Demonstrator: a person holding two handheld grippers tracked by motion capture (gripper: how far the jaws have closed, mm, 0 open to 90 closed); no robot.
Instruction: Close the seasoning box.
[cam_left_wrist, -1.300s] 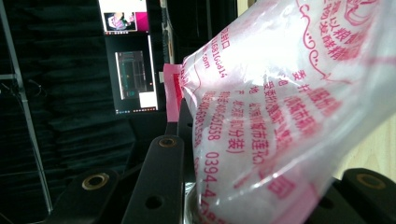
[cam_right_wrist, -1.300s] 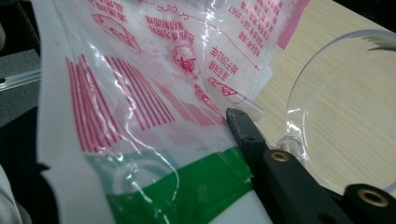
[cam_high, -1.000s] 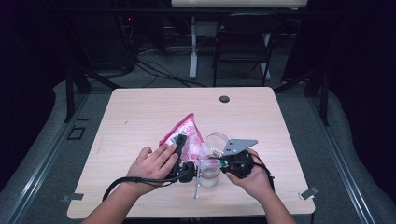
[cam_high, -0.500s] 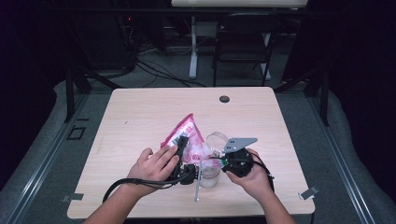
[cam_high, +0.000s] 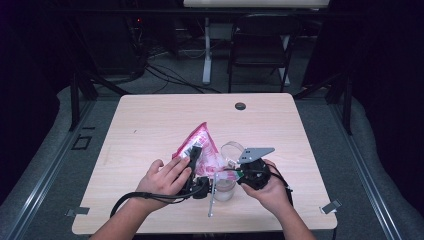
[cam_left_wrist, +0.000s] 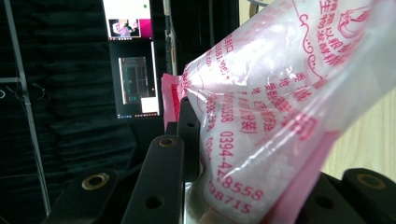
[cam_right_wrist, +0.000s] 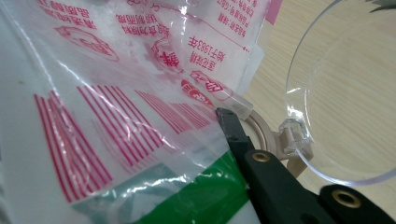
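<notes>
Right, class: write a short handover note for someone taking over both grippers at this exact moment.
Left gripper: clamped on the pink-printed bag, holding it tilted over the jar.
Right gripper: jaws shut, at the bag's corner beside the jar's rim.
Things: clear jar stands on the table between the hands, its hinged clear lid swung open.
Done: lid open, bag brought to the jar.
Left: probably pouring the white grains in; whether any are in yet I cannot tell.
</notes>
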